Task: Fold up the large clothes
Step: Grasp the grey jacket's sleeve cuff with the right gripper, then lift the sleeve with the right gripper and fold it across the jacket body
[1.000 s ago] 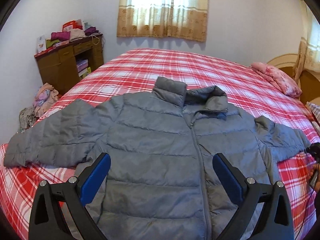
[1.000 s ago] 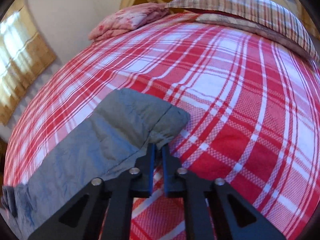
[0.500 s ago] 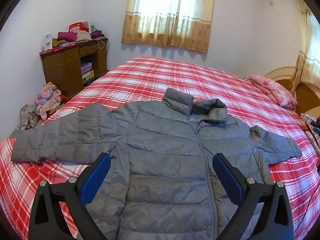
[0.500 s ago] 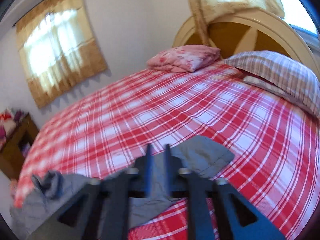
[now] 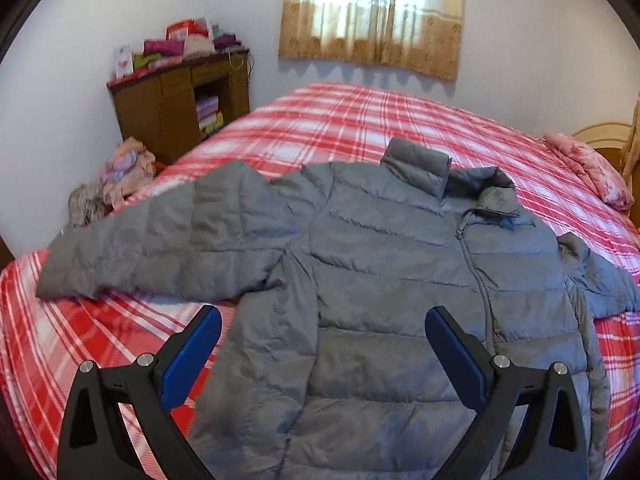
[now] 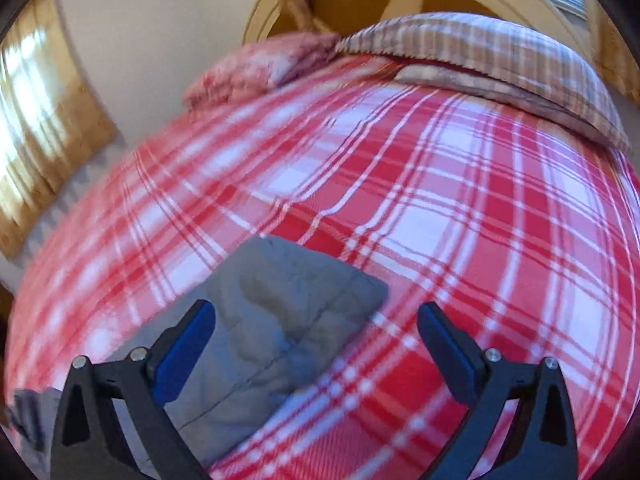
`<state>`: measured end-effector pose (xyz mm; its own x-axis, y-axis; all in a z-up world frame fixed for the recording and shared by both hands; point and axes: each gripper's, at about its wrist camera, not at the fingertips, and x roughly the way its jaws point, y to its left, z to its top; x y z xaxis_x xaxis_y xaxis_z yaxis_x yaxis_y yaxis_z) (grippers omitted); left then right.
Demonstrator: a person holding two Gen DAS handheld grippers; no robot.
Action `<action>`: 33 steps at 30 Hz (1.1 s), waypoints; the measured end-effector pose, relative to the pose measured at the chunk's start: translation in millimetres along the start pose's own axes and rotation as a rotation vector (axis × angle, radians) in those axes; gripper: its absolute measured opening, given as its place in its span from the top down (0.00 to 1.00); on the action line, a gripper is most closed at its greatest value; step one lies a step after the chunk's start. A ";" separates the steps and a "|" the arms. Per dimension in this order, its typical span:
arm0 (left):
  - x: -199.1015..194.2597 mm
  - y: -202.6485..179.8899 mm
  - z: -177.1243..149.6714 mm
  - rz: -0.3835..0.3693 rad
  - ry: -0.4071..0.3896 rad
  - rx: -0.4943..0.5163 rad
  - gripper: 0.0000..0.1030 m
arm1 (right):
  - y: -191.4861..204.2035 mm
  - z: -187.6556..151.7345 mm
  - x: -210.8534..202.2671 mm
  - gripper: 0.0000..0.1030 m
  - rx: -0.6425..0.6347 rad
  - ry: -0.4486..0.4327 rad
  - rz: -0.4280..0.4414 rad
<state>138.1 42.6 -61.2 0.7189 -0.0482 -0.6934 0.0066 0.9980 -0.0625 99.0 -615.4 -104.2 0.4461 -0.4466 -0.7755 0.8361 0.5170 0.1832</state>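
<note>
A grey puffer jacket (image 5: 384, 280) lies front-up and zipped on a bed (image 5: 352, 120) covered in a red and white plaid sheet. Its body runs lengthwise from the hem nearest the left wrist camera to the raised collar, which points toward the curtained window (image 5: 372, 12); the two sleeves stretch out to either side, making the widest line across the bed. The left claw (image 5: 322, 344) hovers over the lower front of the jacket with its jaws wide apart and nothing pinched. The right claw (image 6: 316, 336) has just been opening; its jaws stand apart over the cuff of a sleeve (image 6: 280, 312), which rests flat on the sheet between them, unclamped, pointing toward the pillows (image 6: 480, 52).
</note>
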 end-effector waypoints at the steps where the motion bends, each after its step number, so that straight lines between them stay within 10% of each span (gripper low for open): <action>1: 2.4 -1.8 0.7 -0.002 0.004 -0.003 0.01 | -0.3 -2.6 6.5 0.20 0.008 0.024 -0.009; 7: 11.3 -22.2 2.6 -0.009 0.008 0.039 0.01 | -1.5 -12.4 12.9 0.86 -0.052 -0.002 -0.021; 21: -36.2 -7.1 -2.4 -0.053 -0.077 0.033 0.01 | 96.2 -23.2 -171.3 0.88 -0.330 -0.283 0.244; 33: -79.3 67.8 -8.7 -0.008 -0.169 -0.056 0.01 | 277.1 -209.5 -275.0 0.88 -0.724 -0.237 0.617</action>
<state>75.5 113.8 -16.7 0.8255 -0.0440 -0.5627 -0.0226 0.9936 -0.1108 141.2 -196.4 33.3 0.8578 -0.0420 -0.5122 0.0723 0.9966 0.0393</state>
